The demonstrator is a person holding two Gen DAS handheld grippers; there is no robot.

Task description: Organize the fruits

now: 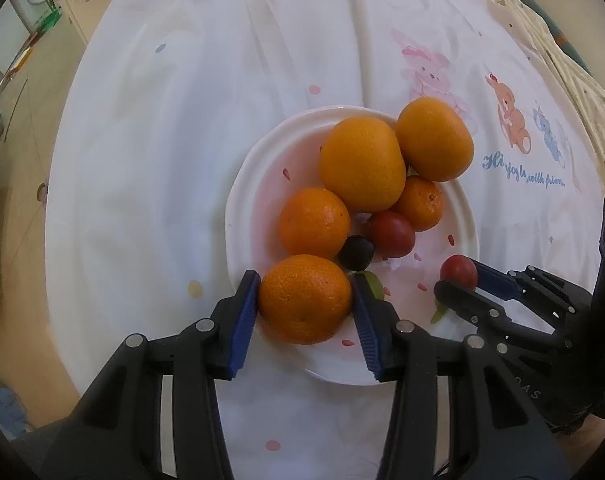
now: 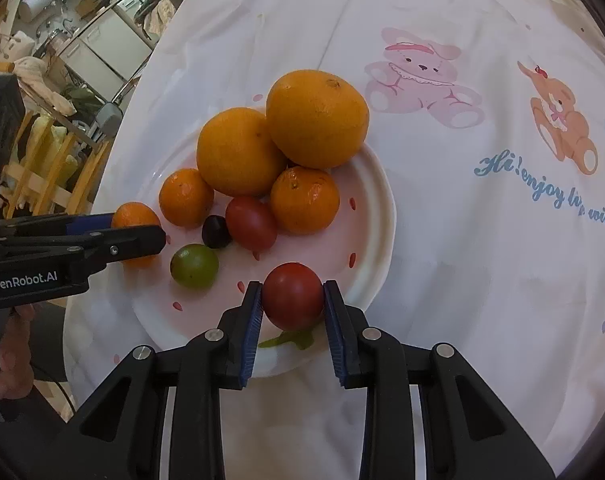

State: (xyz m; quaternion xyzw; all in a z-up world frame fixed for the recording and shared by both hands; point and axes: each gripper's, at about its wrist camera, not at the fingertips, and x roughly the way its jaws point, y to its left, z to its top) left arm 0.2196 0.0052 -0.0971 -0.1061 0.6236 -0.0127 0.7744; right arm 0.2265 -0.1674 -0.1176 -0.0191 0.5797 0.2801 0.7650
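Left gripper (image 1: 305, 298): fingers clamped on mandarin (image 1: 305, 298), low over plate (image 1: 246, 184) rim for set-down.
Right gripper (image 2: 292, 300): fingers pinching red tomato (image 2: 292, 295), likewise at plate edge.

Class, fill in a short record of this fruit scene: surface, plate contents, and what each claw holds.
surface: white cloth with cartoon bear prints
plate: two large oranges, small mandarins, an oval tomato, a dark grape, a green grape
left claw: shut on a mandarin at the plate's near edge
right claw: shut on a round tomato over the plate's rim
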